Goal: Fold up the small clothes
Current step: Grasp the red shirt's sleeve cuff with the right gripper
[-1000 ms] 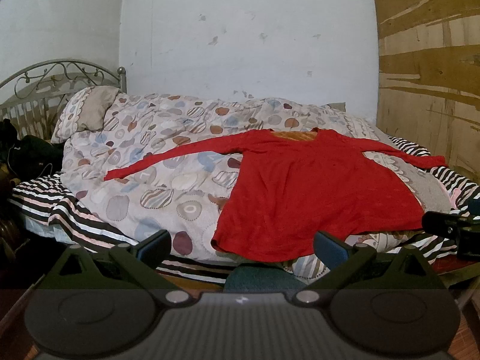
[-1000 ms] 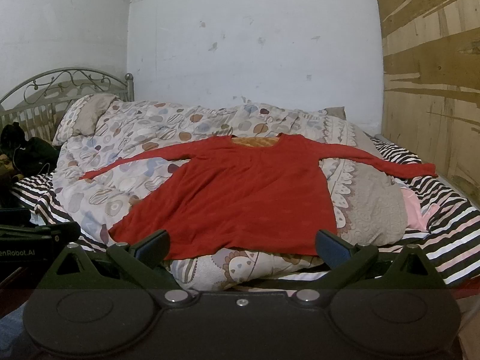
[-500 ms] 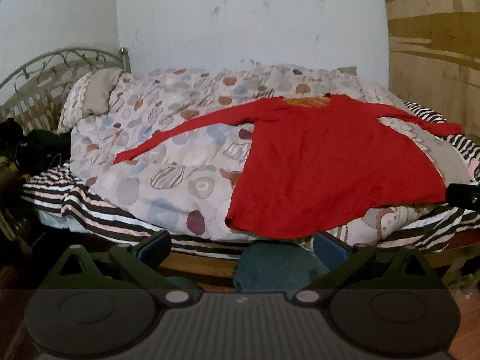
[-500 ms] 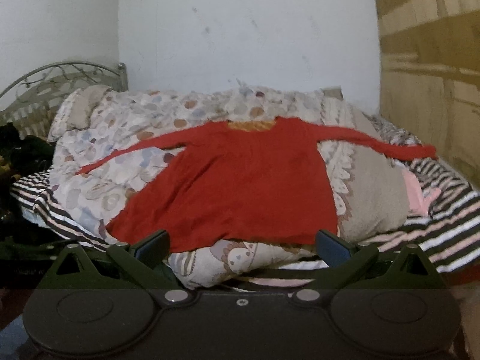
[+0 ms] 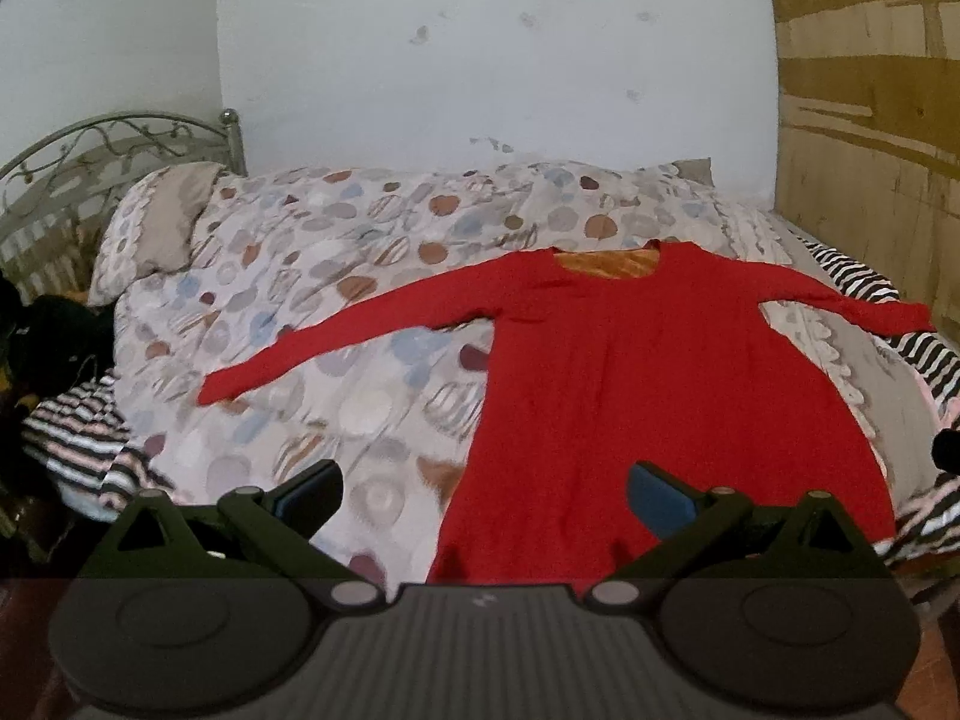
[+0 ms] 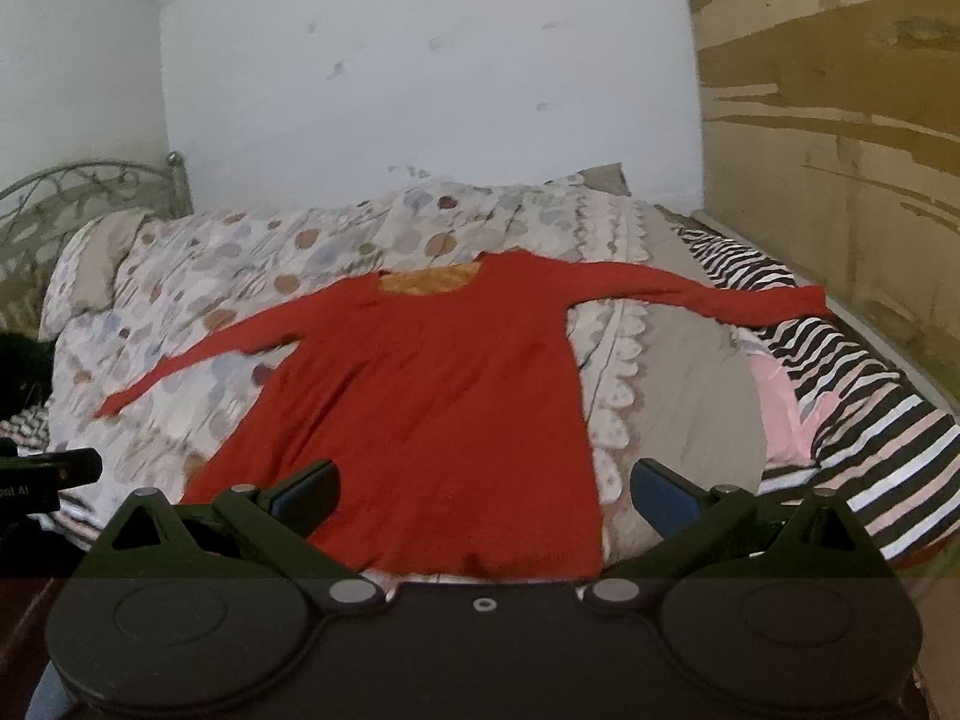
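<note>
A red long-sleeved garment [image 5: 648, 396] [image 6: 432, 402] lies flat on the bed, both sleeves spread out and its orange-lined neck toward the wall. Its hem hangs near the bed's front edge. My left gripper [image 5: 485, 495] is open, hovering just before the hem's left corner with nothing between its fingers. My right gripper [image 6: 485, 495] is open too, over the hem's right part, also holding nothing. The left gripper's black body [image 6: 42, 474] shows at the left edge of the right wrist view.
A spotted quilt [image 5: 336, 312] covers the bed, with a striped sheet [image 6: 870, 420] on the right and front left. A pillow [image 5: 162, 228] and metal headboard [image 5: 90, 144] stand at the left. A plywood wall [image 6: 840, 150] bounds the right side. Dark items [image 5: 42, 336] lie far left.
Both grippers have moved forward and up toward the bed, so the garment's hem now lies close under their fingers. Both jaws stay open.
</note>
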`<state>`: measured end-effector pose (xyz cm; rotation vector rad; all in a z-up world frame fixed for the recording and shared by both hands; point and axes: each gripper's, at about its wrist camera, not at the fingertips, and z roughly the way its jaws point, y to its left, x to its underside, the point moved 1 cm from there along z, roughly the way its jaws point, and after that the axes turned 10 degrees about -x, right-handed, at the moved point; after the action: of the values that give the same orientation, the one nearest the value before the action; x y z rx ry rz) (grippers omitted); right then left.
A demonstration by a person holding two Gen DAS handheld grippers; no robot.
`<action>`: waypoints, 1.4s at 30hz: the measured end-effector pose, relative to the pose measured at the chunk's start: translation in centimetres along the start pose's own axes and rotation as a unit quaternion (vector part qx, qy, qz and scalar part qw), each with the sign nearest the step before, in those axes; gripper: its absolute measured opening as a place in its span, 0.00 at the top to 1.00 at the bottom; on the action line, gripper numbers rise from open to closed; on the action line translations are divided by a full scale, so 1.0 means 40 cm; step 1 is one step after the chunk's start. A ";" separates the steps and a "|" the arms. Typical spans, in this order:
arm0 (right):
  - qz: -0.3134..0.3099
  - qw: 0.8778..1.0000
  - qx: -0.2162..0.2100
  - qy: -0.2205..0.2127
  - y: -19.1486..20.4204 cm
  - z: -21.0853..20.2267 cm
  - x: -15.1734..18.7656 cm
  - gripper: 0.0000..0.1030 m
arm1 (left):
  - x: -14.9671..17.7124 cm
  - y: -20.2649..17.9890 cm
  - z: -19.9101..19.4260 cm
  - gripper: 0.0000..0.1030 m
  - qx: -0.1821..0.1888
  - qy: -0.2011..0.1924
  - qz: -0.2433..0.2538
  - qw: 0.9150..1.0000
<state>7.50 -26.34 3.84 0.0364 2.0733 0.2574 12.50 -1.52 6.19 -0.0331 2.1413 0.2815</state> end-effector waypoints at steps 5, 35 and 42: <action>0.022 0.999 0.015 -0.022 -0.077 0.058 -0.059 0.00 | -0.098 -0.065 0.100 0.00 -0.004 0.016 0.011 1.000; 0.156 0.971 0.176 -0.047 -0.763 0.618 -0.265 0.00 | -0.172 -0.304 0.679 0.00 0.063 0.052 0.046 0.996; 0.283 0.928 0.228 -0.084 -1.033 0.719 -0.310 0.15 | -0.145 -0.258 0.679 0.00 0.075 0.049 0.038 0.995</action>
<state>41.89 -63.53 -7.30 0.9179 1.8679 0.1072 39.40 -6.25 -5.32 0.1232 2.2598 0.1641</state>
